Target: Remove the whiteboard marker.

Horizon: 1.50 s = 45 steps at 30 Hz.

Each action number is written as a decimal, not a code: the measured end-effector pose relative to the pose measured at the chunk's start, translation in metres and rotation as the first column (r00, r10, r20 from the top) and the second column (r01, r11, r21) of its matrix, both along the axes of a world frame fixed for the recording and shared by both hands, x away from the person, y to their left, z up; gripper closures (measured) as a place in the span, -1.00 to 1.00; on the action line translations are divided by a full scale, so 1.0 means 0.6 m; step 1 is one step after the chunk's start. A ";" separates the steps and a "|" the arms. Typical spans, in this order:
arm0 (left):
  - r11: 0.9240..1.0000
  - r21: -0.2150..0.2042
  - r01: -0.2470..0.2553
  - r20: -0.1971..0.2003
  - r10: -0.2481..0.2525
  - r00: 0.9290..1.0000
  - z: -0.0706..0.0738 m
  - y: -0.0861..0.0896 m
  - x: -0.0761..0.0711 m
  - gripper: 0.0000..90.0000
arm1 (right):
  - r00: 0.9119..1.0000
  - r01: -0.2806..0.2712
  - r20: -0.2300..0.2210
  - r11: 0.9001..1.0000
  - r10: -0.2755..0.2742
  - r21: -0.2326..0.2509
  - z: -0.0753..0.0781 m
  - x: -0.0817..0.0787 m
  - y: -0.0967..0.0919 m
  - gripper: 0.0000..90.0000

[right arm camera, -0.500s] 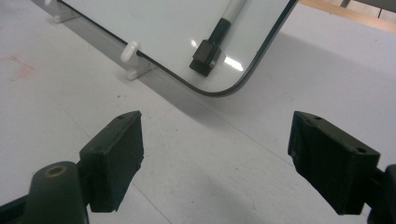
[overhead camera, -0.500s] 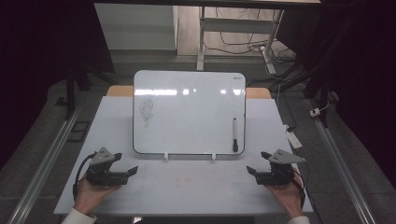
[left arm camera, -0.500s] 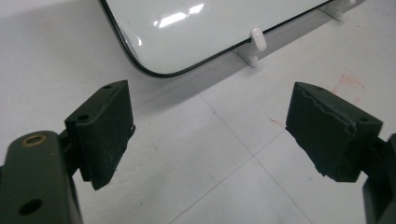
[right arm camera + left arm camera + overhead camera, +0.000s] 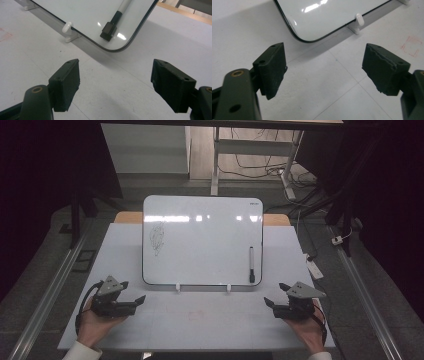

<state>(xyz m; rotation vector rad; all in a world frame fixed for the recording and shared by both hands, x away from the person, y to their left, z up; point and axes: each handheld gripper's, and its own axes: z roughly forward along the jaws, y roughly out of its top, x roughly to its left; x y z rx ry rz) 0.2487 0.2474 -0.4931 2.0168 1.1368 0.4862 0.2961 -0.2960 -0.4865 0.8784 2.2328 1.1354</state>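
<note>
The whiteboard (image 4: 202, 240) is white with a thin black edge and a small dark scribble (image 4: 157, 238) on its left part. The marker (image 4: 251, 264) on it is white with a black cap. The two little pegs (image 4: 177, 287) under the board are white. The table (image 4: 200, 320) is pale grey with a faint red square mark (image 4: 412, 46). The left gripper (image 4: 135, 300) and the right gripper (image 4: 272, 302) are black with grey plates on top.
</note>
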 end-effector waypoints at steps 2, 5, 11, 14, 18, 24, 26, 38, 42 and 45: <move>1.000 0.004 0.018 0.008 -0.018 1.000 0.001 0.001 0.003 -0.51 | 1.000 0.001 0.007 1.000 -0.001 0.002 0.003 0.000 -0.001 -0.46; 0.999 -0.003 0.032 0.001 -0.032 0.999 0.001 0.000 0.006 -0.52 | 1.000 0.005 0.002 1.000 -0.005 0.004 0.006 0.000 -0.002 -0.45; 0.998 -0.043 0.036 -0.007 -0.036 0.999 0.008 -0.004 0.014 -0.59 | 1.000 0.030 0.000 1.000 -0.030 0.003 0.010 -0.001 -0.002 -0.40; 0.998 -0.051 0.042 -0.015 -0.042 0.999 0.002 -0.007 0.011 -0.59 | 0.999 0.043 0.000 0.999 -0.043 0.005 0.011 -0.001 0.000 -0.38; 0.997 -0.064 0.045 -0.023 -0.046 0.999 -0.004 -0.007 0.008 -0.58 | 0.999 0.053 0.008 0.999 -0.053 0.000 0.015 0.000 0.008 -0.32; 0.997 -0.049 0.057 -0.033 -0.059 0.998 -0.012 -0.014 0.007 -0.57 | 0.996 0.088 -0.001 0.996 -0.088 0.005 0.041 0.019 0.031 -0.24; 0.997 -0.051 0.058 -0.033 -0.060 0.998 -0.013 -0.014 0.007 -0.56 | 0.995 0.102 -0.001 0.995 -0.102 0.010 0.052 0.028 0.042 -0.23; 0.996 -0.052 0.067 -0.040 -0.070 0.997 -0.020 -0.017 0.005 -0.52 | 0.986 0.169 -0.010 0.986 -0.169 -0.004 0.096 0.085 0.113 -0.02; 0.996 -0.052 0.067 -0.039 -0.069 0.997 -0.020 -0.017 0.004 -0.52 | 0.981 0.194 -0.024 0.981 -0.195 -0.023 0.103 0.110 0.133 0.04; 0.996 -0.053 0.068 -0.038 -0.070 0.997 -0.021 -0.016 0.004 -0.51 | 0.978 0.208 -0.021 0.977 -0.209 -0.034 0.107 0.121 0.142 0.08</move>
